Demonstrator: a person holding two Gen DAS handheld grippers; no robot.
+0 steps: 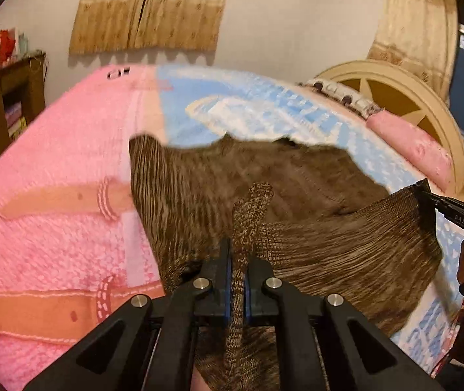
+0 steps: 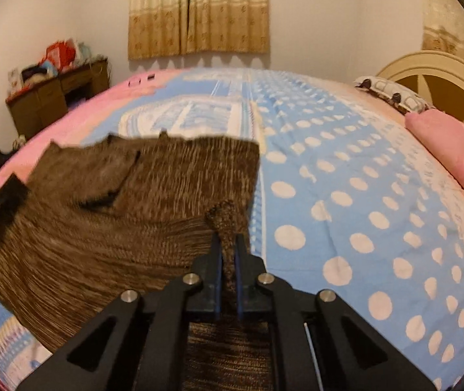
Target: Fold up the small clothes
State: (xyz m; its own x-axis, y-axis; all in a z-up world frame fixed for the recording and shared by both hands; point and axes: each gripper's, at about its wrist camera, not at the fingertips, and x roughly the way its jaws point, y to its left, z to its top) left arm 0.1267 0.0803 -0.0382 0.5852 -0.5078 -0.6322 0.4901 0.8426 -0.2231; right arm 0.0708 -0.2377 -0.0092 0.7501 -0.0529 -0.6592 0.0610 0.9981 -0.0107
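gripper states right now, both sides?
Left gripper: shut on the brown knit garment.
Right gripper: shut on the same garment's edge.

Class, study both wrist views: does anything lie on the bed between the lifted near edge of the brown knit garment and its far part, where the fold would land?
Nothing visible does. The left gripper and right gripper are each shut on the brown knit garment, and only bare bedspread surrounds it.
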